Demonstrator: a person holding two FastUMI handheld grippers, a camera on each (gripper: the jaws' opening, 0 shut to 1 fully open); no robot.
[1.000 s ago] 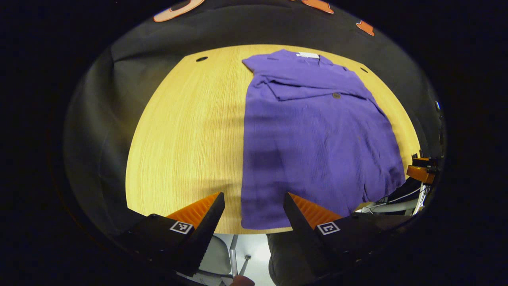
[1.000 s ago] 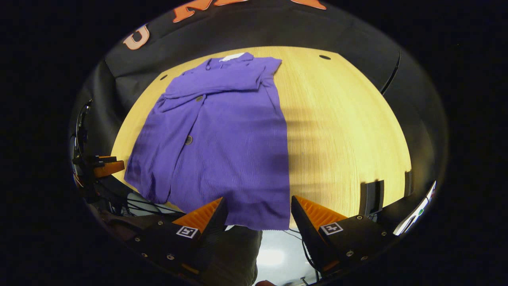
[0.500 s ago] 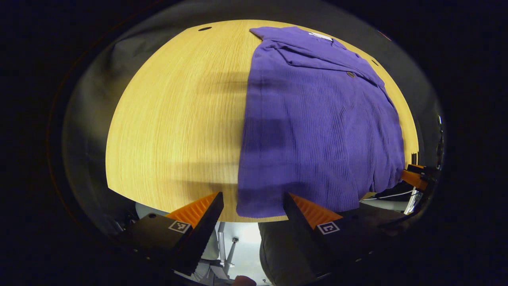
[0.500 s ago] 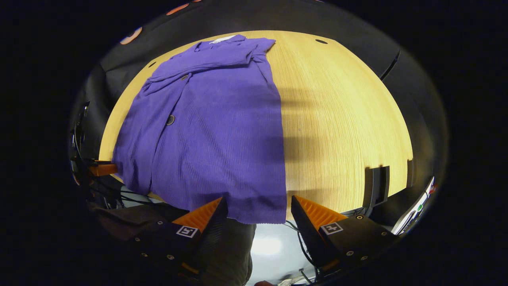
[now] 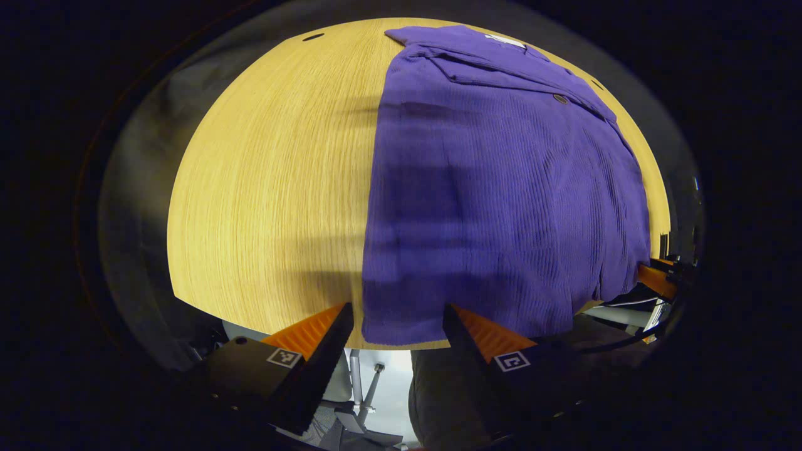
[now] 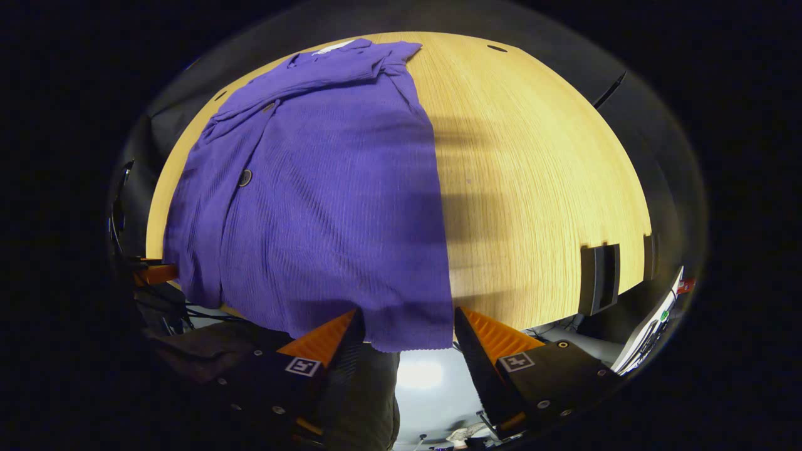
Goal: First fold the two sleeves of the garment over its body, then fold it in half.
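Shirt (image 5: pixel 501 207), sleeves folded, flat on counter (image 5: pixel 276 188); left tongs (image 5: pixel 396 326) and right tongs (image 6: pixel 407 329), both spread, have closed on near hem corners, readying the half-fold.

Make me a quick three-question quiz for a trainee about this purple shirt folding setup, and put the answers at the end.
1. True or false: both sleeves are already folded over the purple shirt.
2. Which edge of the shirt lies between the open left tongs and between the open right tongs: A collar, B hem, C cuff?
3. Fill in: the shirt lies on a ____ table.

Key: 1 true; 2 B; 3 wooden.
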